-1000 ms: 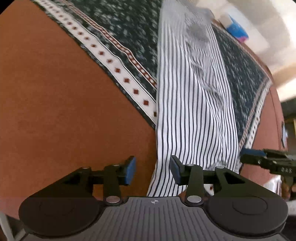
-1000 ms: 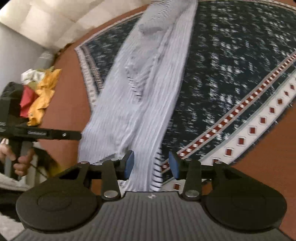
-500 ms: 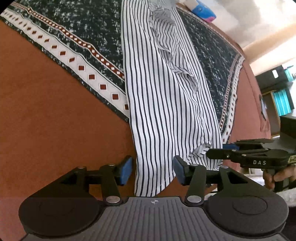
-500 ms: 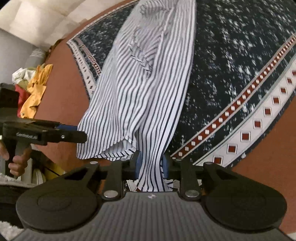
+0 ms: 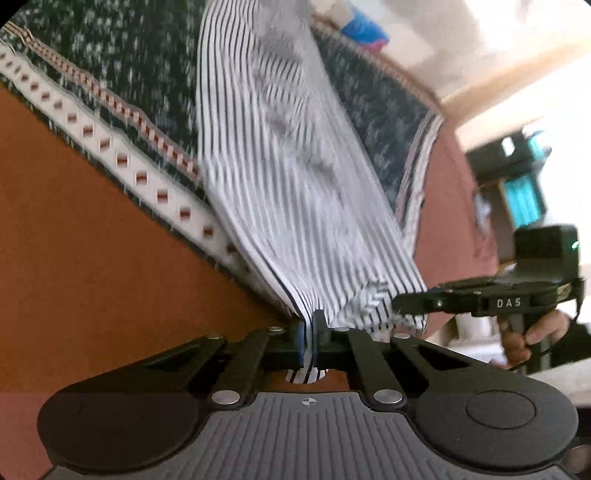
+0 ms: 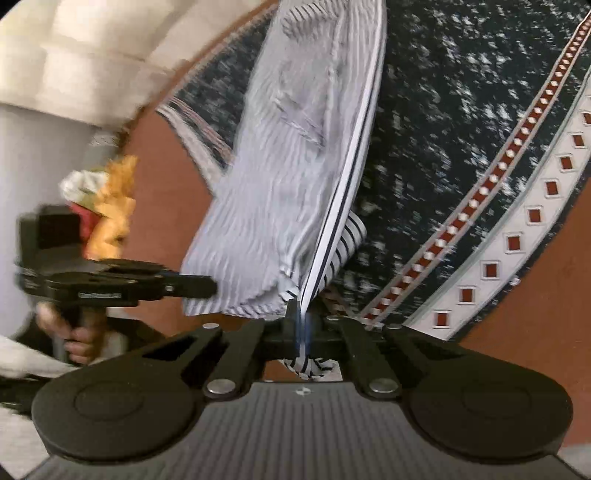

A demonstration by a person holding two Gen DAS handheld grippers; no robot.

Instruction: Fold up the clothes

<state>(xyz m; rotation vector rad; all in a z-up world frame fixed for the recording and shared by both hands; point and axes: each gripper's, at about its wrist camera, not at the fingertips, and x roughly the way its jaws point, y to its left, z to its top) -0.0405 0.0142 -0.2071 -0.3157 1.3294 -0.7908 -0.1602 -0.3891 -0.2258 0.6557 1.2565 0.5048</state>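
Observation:
A white shirt with dark stripes [image 5: 295, 177] lies lengthwise on a dark patterned cloth [image 5: 122, 70] over an orange-brown surface. My left gripper [image 5: 309, 332] is shut on the shirt's near hem corner. My right gripper [image 6: 303, 325] is shut on the other near hem corner of the shirt [image 6: 295, 155]. The near end of the shirt is lifted and pulled taut between them. The right gripper also shows in the left wrist view [image 5: 402, 301], and the left gripper shows in the right wrist view [image 6: 207, 286].
The cloth has a white border with red diamonds [image 6: 517, 236]. A pile of yellow and red clothes [image 6: 107, 206] lies at the left in the right wrist view. A blue object [image 5: 365, 33] sits beyond the cloth's far end. Dark furniture [image 5: 517, 177] stands at right.
My left gripper has closed on the shirt's hem corner; it was open half a second ago. Both grippers have lifted the near end of the shirt off the surface.

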